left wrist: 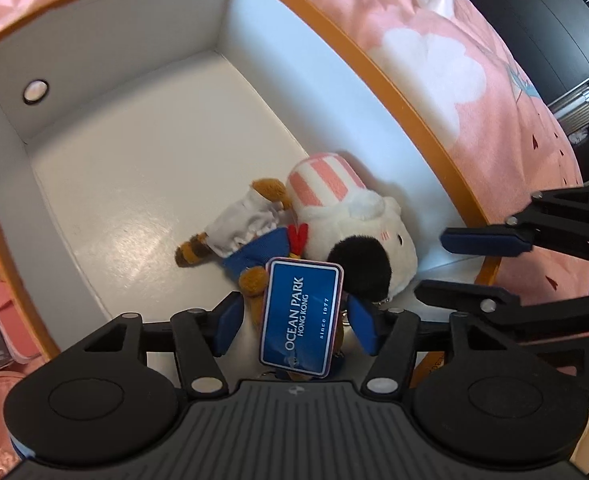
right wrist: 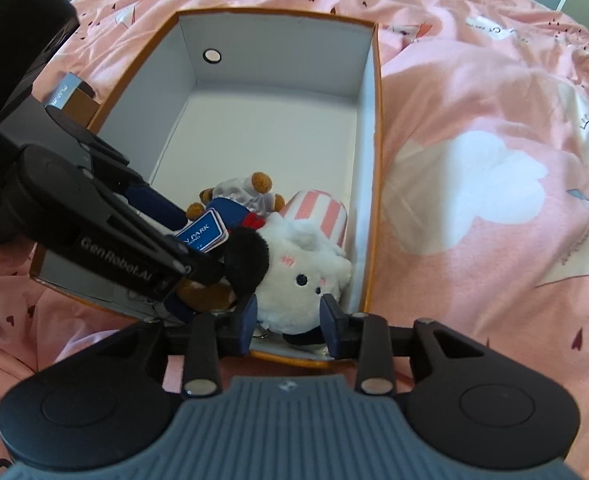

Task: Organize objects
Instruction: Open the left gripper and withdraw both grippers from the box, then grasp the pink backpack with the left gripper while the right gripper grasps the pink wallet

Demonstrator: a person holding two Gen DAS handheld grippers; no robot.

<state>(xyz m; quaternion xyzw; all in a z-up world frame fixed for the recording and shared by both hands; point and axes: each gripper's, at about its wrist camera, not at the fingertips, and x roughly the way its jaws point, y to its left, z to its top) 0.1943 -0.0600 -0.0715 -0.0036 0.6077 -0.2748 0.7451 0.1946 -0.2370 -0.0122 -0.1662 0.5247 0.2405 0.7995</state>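
Plush toys (right wrist: pixel 294 256) in the box (left wrist: pixel 126 80) could lift out again if the spread fingers of either the left gripper (left wrist: pixel 294 320) or the right gripper (right wrist: pixel 288 320), both holding nothing, snag the blue tag (left wrist: pixel 300 316).

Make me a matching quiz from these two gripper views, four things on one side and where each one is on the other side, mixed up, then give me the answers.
Things:
1. white plush
2. blue Ocean Park tag
3. small round hole
4. pink bedspread

Places:
A. in the far end wall of the box
B. under and around the box
C. in the box, against its long side wall, just ahead of the right gripper
D. between the fingers of the left gripper

Pairs: 1-C, 2-D, 3-A, 4-B

The orange-edged box also holds a brown plush in blue clothes.
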